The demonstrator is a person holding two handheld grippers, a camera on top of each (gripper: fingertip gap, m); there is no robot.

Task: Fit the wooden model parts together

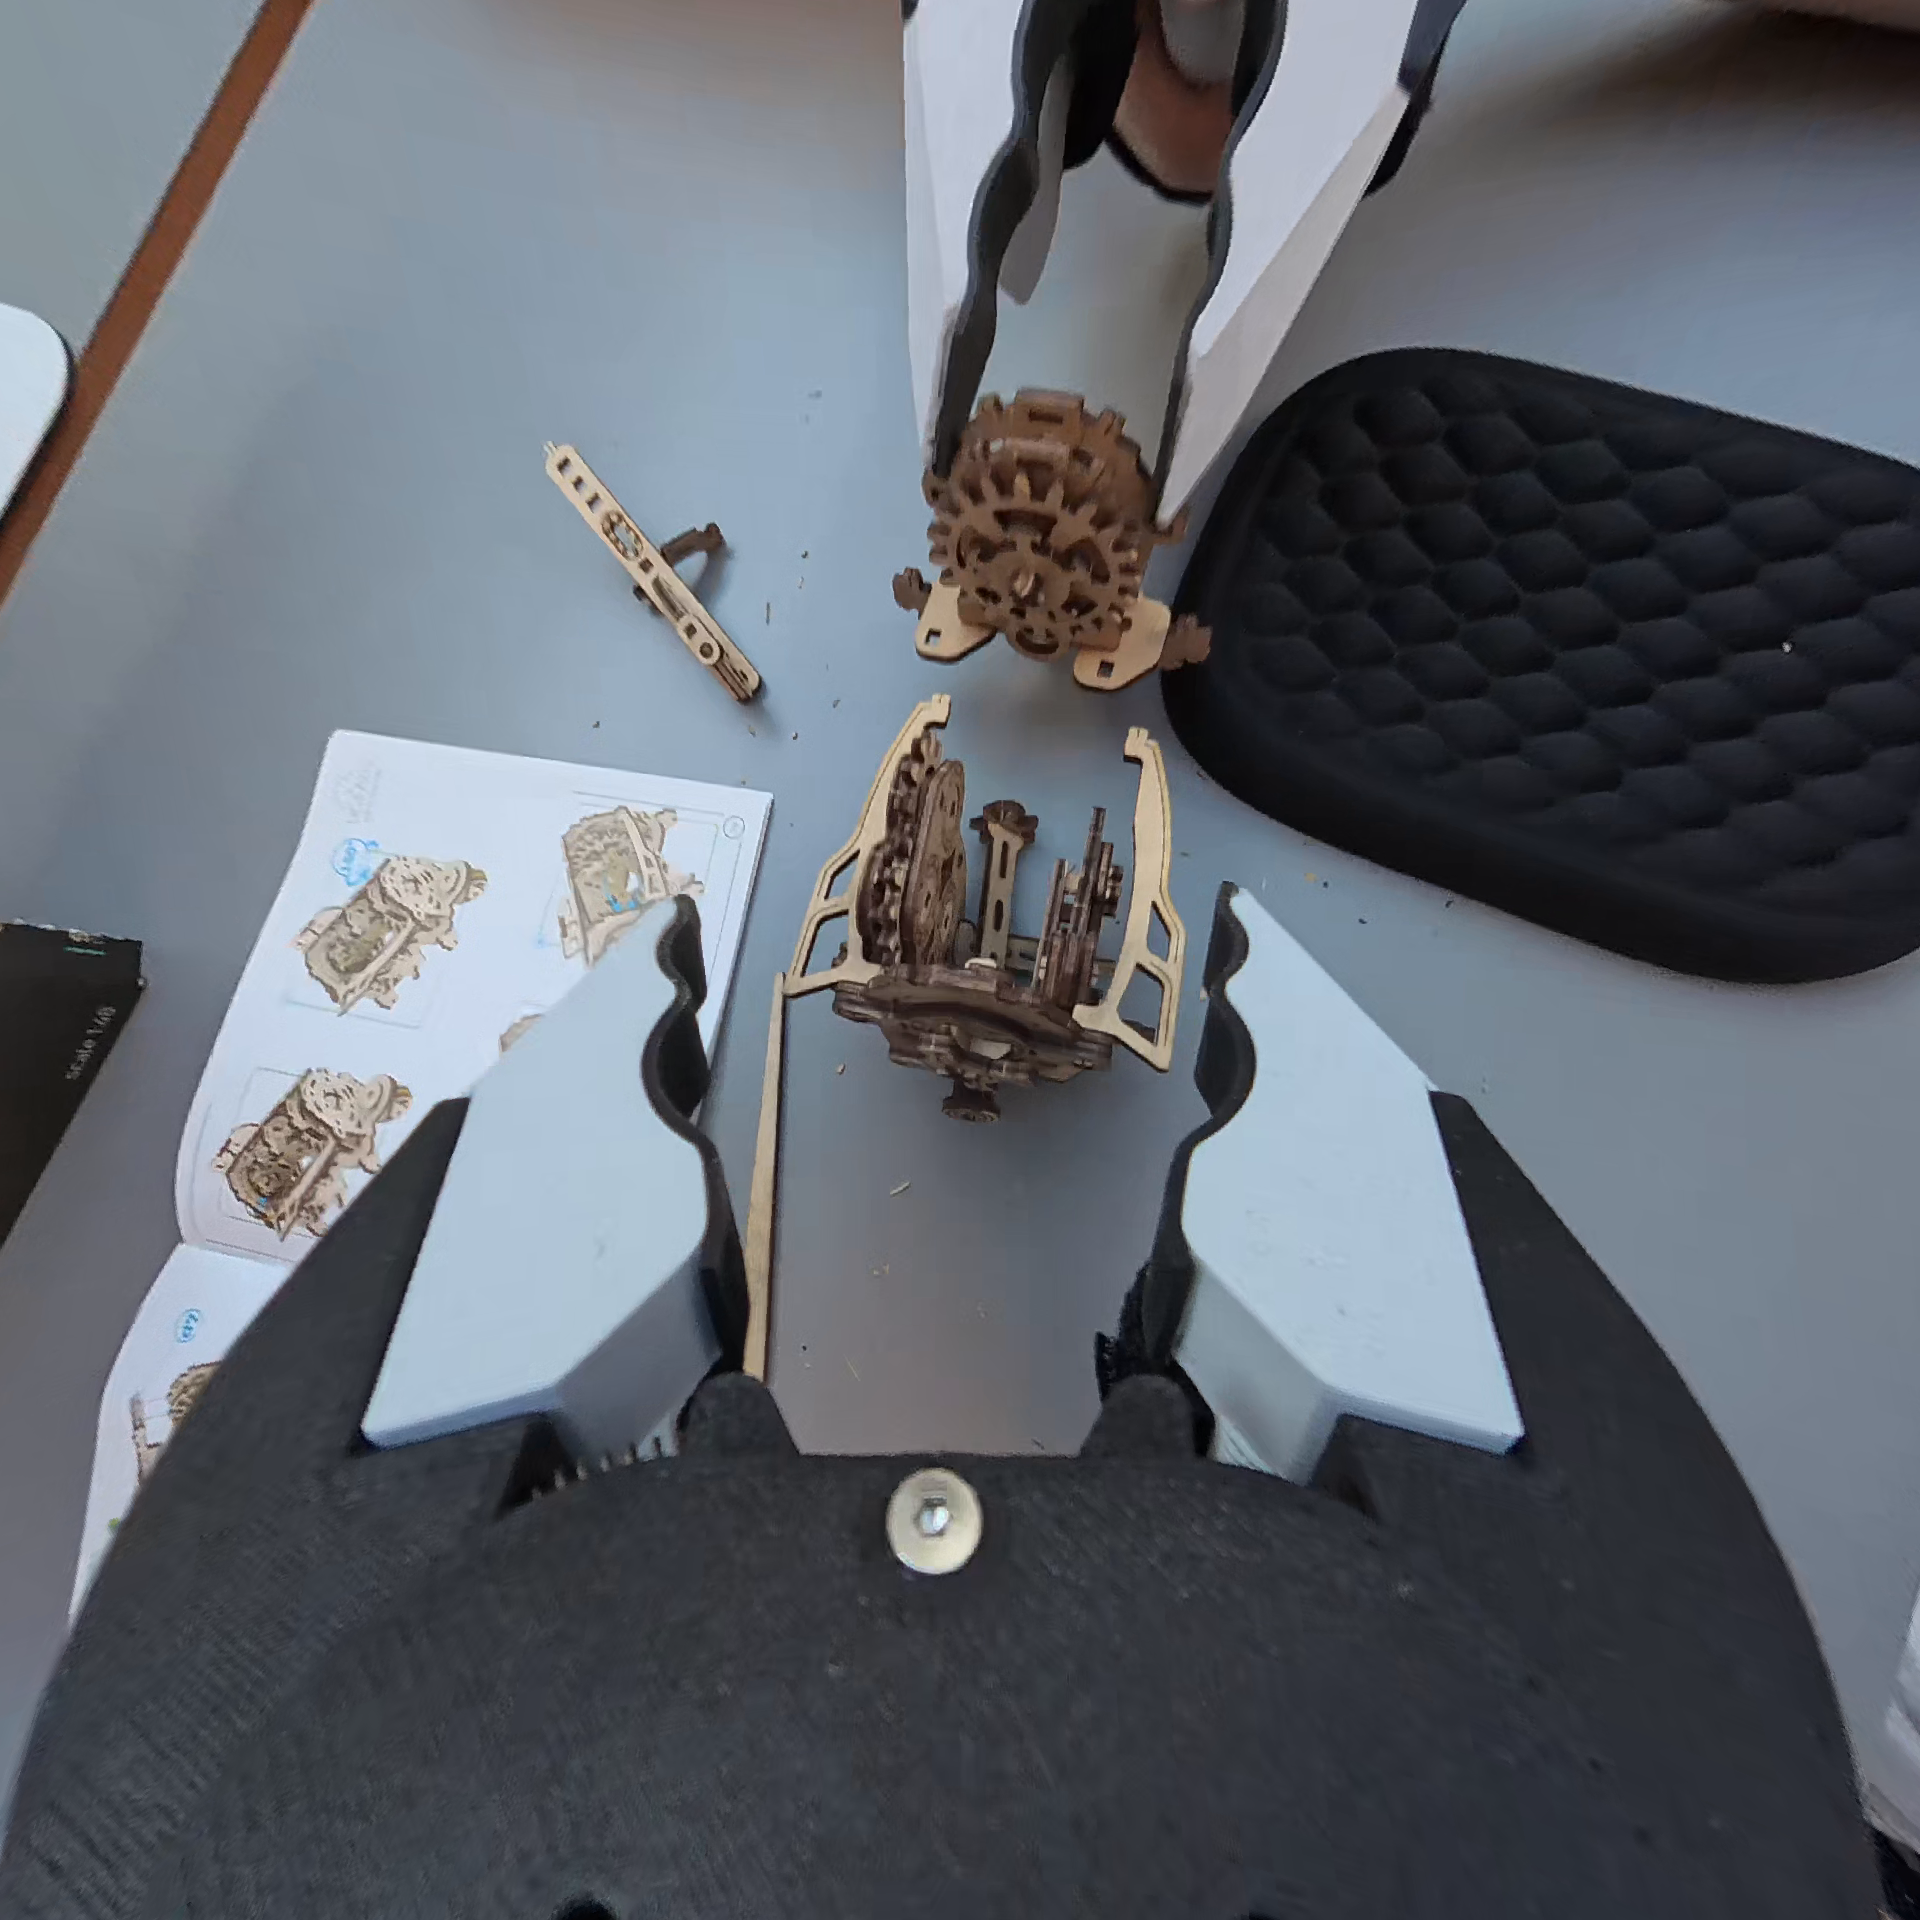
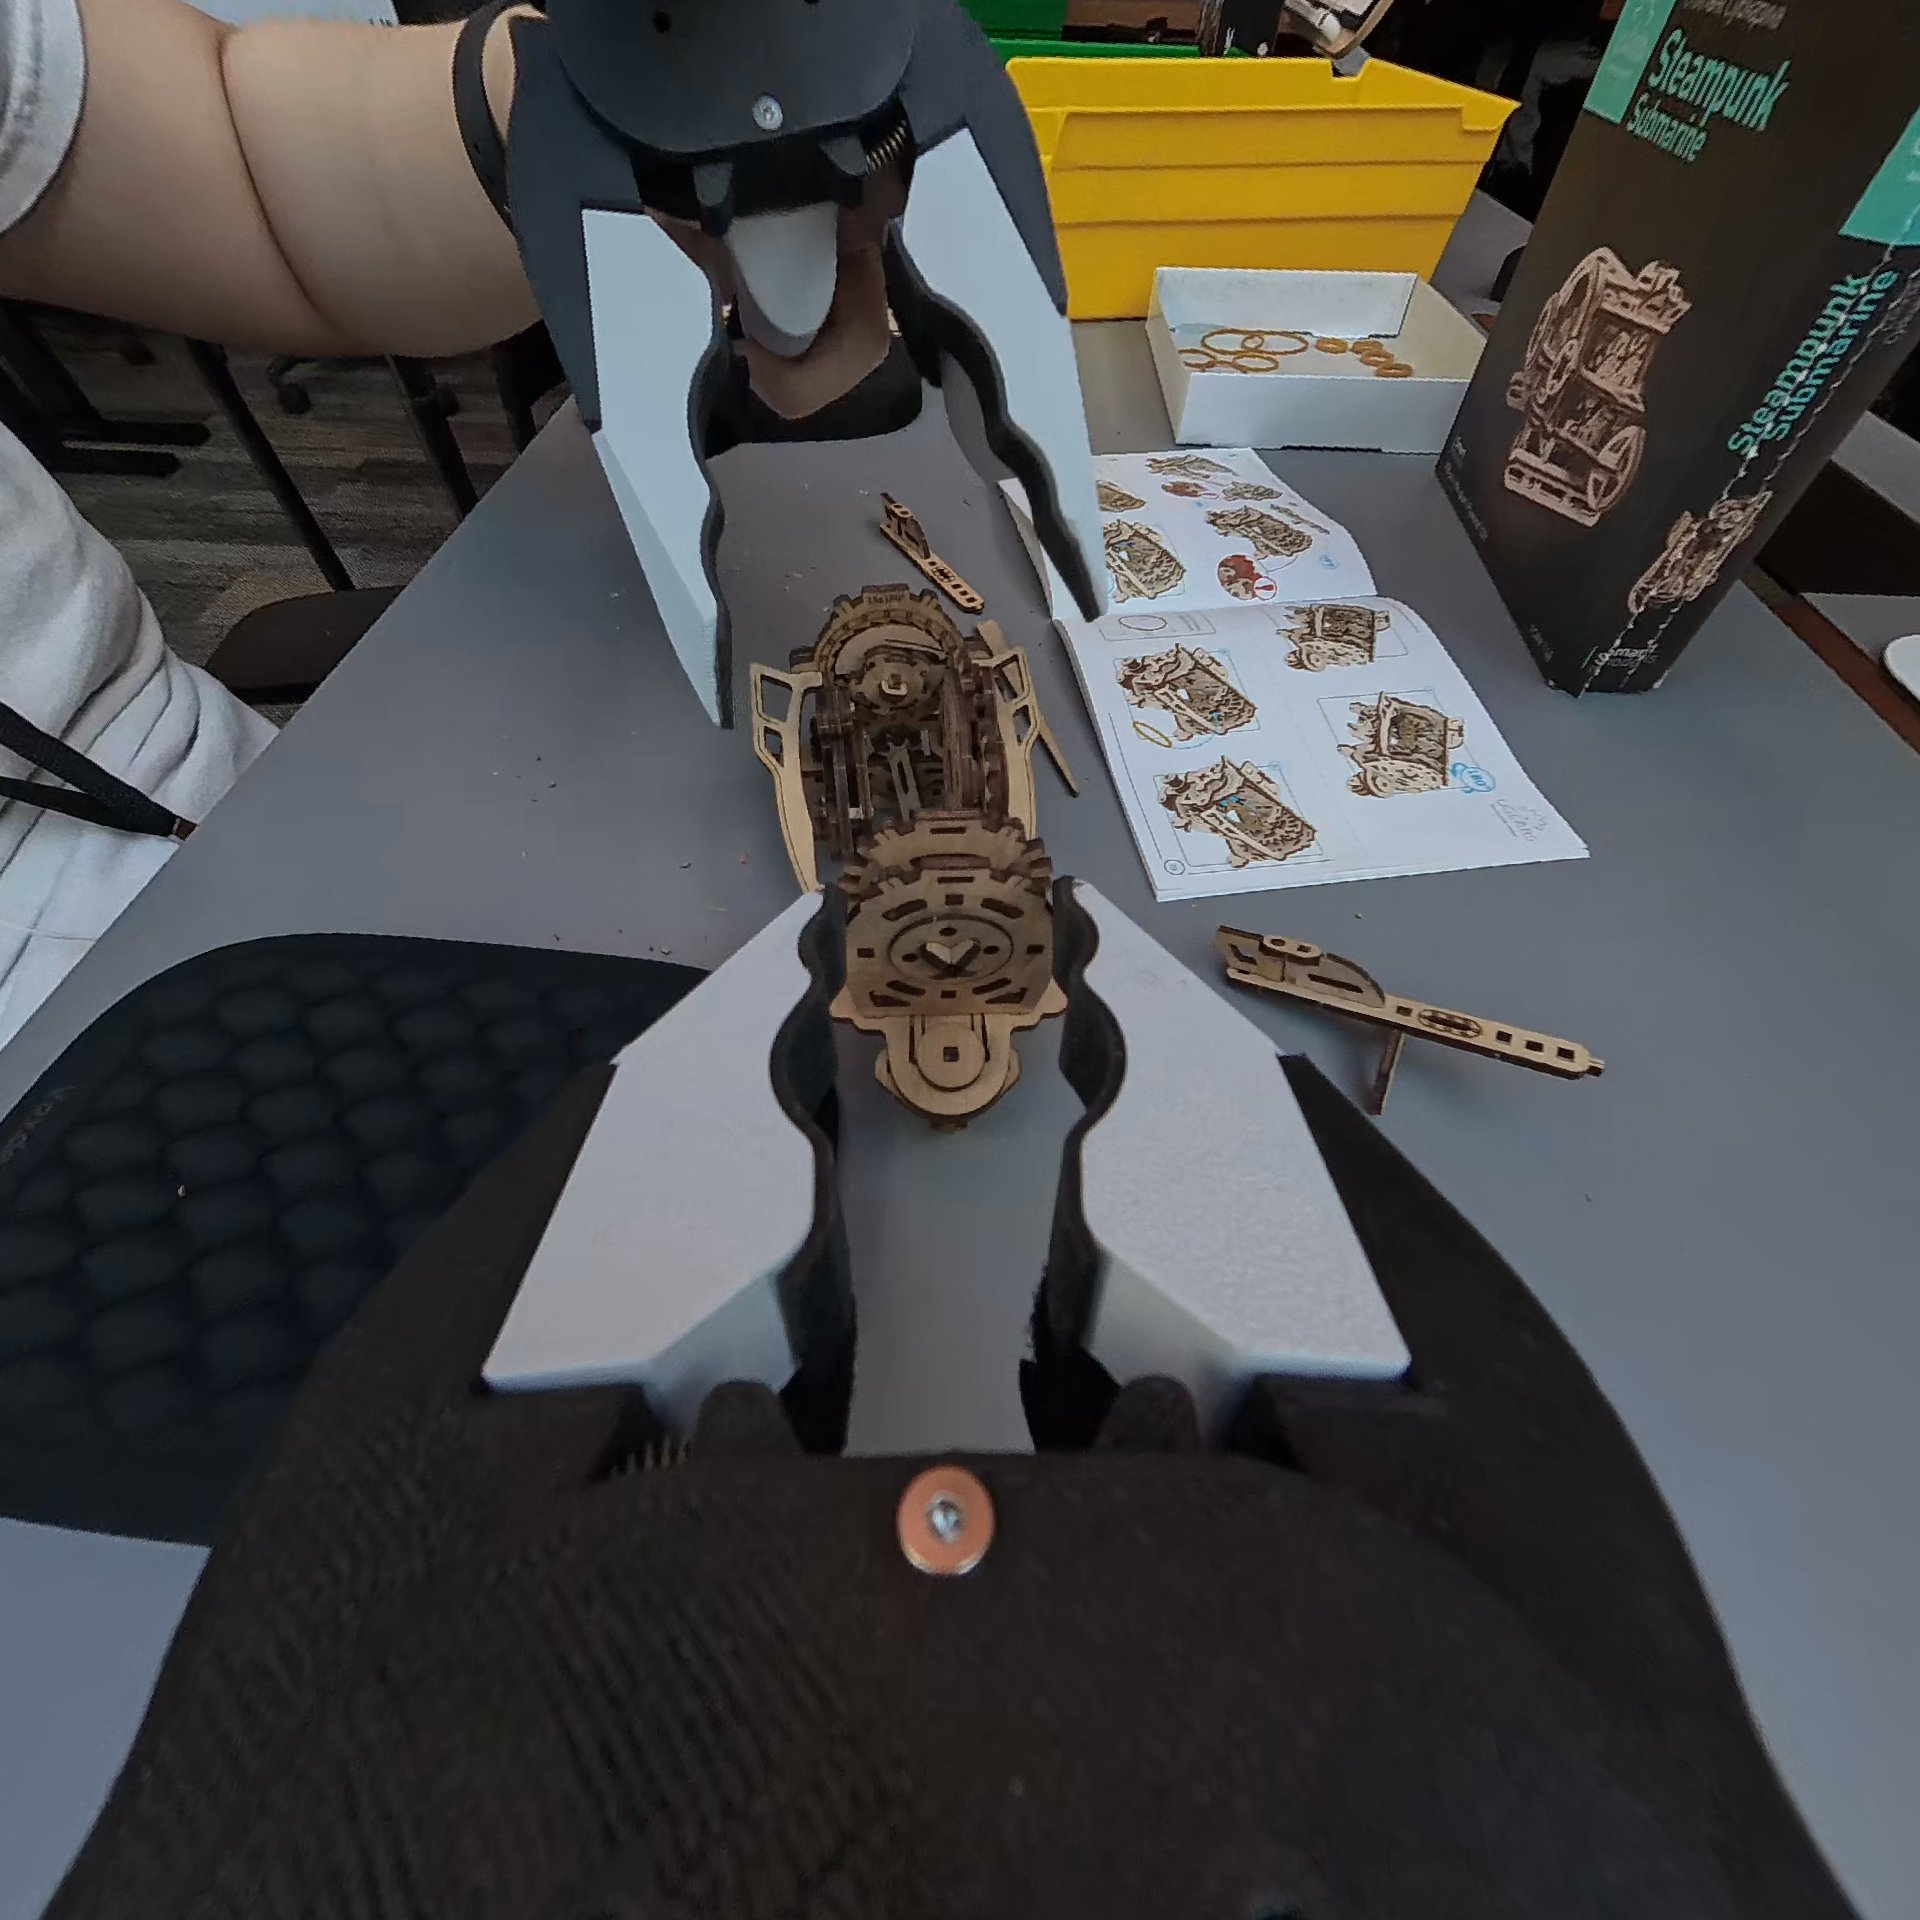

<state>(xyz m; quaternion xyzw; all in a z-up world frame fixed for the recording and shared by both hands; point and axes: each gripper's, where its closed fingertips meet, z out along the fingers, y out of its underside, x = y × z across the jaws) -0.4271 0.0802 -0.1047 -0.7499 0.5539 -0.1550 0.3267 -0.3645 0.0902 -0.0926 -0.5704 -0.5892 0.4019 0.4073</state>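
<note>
Gear assembly clamped in right tongs; model frame just beyond left tongs, apart.

Large teal lettering down two faces of the tall dark box, upright at the far right of the grey counter; smaller pale print near its base. Small blue round badges and tiny circled marks on the open white instruction booklet, flat beside that box, too small to read. In the left wrist view, the same booklet with a faint logo near its top edge, and small pale lettering along the side of a black box at the picture's left edge. Faint embossed mark on the rim of the black honeycomb mat.
</note>
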